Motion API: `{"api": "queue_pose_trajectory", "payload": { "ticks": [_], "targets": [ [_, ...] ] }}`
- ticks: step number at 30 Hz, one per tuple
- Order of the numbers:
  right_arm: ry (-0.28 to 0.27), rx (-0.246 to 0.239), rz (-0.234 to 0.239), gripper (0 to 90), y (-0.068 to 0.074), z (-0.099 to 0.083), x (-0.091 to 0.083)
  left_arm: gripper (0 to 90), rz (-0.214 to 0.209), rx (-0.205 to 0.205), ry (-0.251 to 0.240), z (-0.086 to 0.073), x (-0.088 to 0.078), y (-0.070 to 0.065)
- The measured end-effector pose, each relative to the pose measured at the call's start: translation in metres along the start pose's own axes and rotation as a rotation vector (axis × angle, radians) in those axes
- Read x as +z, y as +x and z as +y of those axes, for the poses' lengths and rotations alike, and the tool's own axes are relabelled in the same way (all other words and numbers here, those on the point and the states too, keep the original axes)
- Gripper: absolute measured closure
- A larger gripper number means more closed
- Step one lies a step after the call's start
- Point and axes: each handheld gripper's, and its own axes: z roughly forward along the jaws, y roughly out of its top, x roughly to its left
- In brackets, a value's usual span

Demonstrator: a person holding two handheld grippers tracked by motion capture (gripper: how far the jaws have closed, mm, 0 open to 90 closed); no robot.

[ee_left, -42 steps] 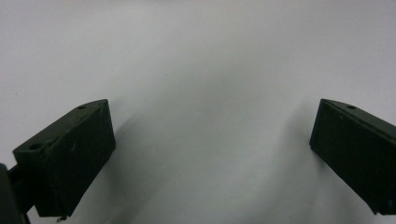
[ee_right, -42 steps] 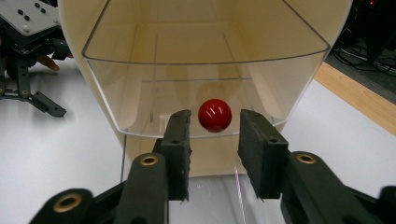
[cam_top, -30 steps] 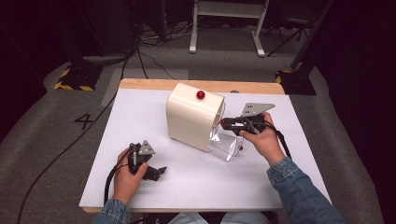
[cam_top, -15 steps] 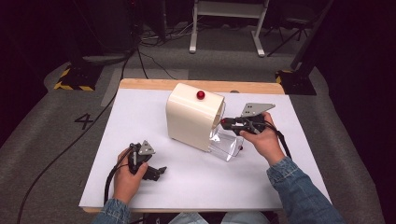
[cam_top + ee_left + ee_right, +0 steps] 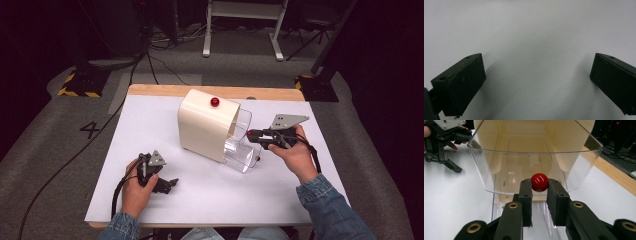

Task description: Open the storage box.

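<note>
A cream box-shaped machine [image 5: 206, 125] stands mid-table with a red knob [image 5: 215, 102] on top and a clear plastic drawer [image 5: 241, 145] sticking out of its right side. My right gripper [image 5: 250, 133] is at the drawer's rim, shut on a small red ball [image 5: 539, 182] held at its fingertips just over the clear drawer [image 5: 534, 162]. My left gripper [image 5: 172, 183] rests low on the white table near the front left, its jaws wide apart with nothing between them. In the left gripper view the fingers [image 5: 461, 80] frame bare white tabletop.
The white table [image 5: 150, 125] has a wooden strip [image 5: 160, 90] along its far edge. Beyond it lie grey floor, cables [image 5: 150, 55] and a white stand's legs [image 5: 240, 30]. The left gripper [image 5: 444, 147] also shows far off in the right gripper view.
</note>
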Motion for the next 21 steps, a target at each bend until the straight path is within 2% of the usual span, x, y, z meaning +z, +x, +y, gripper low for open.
{"api": "queue_pose_trajectory", "payload": {
  "ticks": [12,19,21],
  "targets": [
    [-0.01,0.017,-0.016,74.5,0.002,-0.018,-0.025,0.0,0.0,0.0,0.0,0.0,0.0,0.0],
    [0.014,0.019,-0.025,74.3,0.002,-0.024,-0.024,0.0,0.0,0.0,0.0,0.0,0.0,0.0],
    [0.005,0.032,-0.019,74.2,0.001,-0.026,-0.024,0.0,0.0,0.0,0.0,0.0,0.0,0.0]
  ]
}}
